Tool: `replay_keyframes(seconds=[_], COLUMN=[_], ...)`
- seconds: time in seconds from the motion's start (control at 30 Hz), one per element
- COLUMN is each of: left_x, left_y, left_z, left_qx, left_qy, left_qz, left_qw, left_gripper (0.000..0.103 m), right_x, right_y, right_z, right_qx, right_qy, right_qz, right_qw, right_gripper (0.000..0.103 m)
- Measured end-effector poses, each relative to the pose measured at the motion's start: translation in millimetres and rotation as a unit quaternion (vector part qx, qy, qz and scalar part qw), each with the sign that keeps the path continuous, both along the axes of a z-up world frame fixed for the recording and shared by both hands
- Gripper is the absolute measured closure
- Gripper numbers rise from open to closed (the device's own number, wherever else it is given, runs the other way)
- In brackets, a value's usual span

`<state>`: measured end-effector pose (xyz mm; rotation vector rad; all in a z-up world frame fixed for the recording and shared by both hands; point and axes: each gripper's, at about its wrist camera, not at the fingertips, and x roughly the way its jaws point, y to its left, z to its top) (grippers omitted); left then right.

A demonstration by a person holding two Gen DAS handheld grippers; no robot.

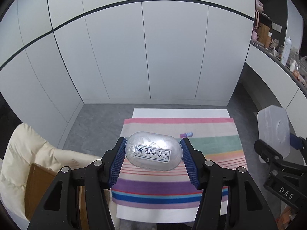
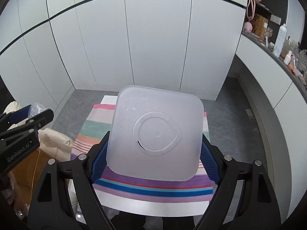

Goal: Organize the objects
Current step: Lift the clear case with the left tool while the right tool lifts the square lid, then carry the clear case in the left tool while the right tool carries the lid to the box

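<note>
Label print on the clear oval container (image 1: 153,153) is too small and inverted to read. The frosted square box (image 2: 155,134) hides most of the striped cloth (image 2: 153,188) in the right wrist view. Shelf clutter (image 1: 287,57) is too small to identify. The small capped item (image 1: 186,134) on the cloth is blurred.

Both grippers angle downward, left gripper (image 1: 153,153) and right gripper (image 2: 153,153) with fingers (image 1: 117,163) each clamped on a load.

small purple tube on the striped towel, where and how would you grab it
Grip the small purple tube across its middle, coming straight down from above. It lies flat on its side on the striped towel, alone, with its long axis running left-right, so a gripper's fingers should close front-to-back across the narrow width. Both grippers are full now, so one must unload first.
</note>
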<state>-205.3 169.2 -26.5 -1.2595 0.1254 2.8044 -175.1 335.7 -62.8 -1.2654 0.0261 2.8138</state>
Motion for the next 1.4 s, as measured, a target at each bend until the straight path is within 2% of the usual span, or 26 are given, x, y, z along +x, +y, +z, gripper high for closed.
replay_keyframes(seconds=[0.33, 0.67, 1.1, 1.23, 1.4], left_x=[28.4, 83.2, 143.6, 165.7, 192.3], left_y=[1.0, -14.0, -34.0, -44.1, -56.9], left_z=[13.7, 4.8, -25.7, -34.4, -49.0], left_qx=[-0.010, 0.002, 0.000, 0.015, 0.013], left_qy=[0.007, 0.003, -0.034, -0.044, -0.063], left_qz=[-0.004, -0.011, -0.024, -0.017, -0.006], left_qw=[0.9999, 0.9999, 0.9991, 0.9988, 0.9979], left_gripper=[0.044, 0.044, 0.044, 0.044, 0.044], right_x=[20.2, 64.8, 148.6, 167.8, 195.4], right_y=[-0.2, 6.9, 6.3, 3.8, 6.3], right_z=[8.4, -1.6, -20.1, -31.2, -48.2], right_qx=[0.006, 0.003, 0.019, 0.011, 0.001], right_qy=[0.004, -0.009, -0.016, -0.029, -0.055], right_qz=[-0.002, 0.013, 0.027, 0.030, 0.033], right_qw=[1.000, 1.000, 0.999, 0.999, 0.998], right_gripper=[0.017, 0.017, 0.017, 0.017, 0.017])
